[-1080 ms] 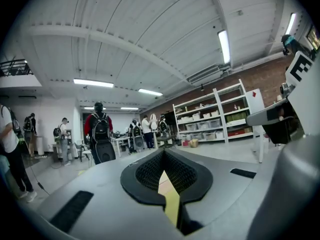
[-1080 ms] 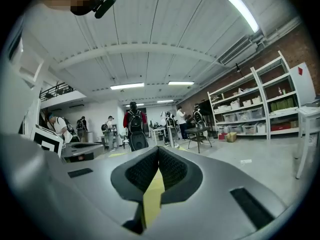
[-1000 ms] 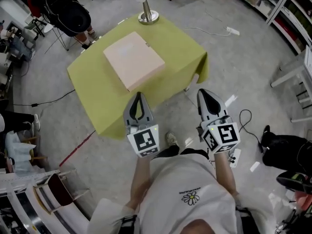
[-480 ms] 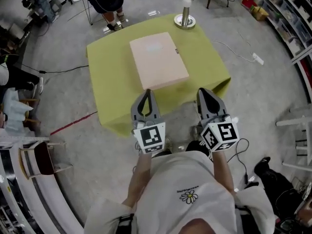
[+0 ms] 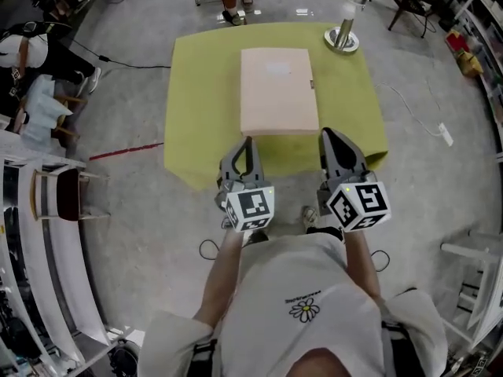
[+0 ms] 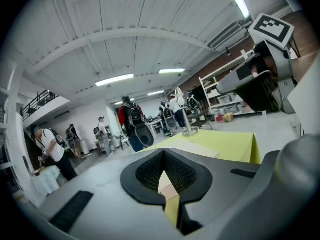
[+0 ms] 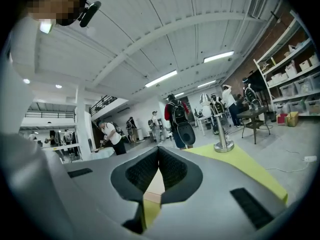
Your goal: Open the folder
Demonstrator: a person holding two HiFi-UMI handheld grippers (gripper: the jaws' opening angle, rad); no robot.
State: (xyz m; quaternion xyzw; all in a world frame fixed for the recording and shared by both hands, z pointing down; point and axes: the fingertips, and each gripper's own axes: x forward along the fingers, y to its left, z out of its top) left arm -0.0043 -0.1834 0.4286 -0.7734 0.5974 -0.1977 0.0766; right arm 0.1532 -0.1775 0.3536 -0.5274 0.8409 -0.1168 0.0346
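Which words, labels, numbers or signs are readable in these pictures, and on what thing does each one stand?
No text is readable.
Shirt: one small line of print above a flower drawing, too small to read.
Left cube and right cube: black-and-white square markers only, no letters or numbers.
Folder: plain cover, no label visible.

The left gripper has its jaws pressed together with nothing between them. Beyond it, a pale pink folder lies flat on the yellow-green table, with a lamp by the far edge. The right gripper shows at upper right.
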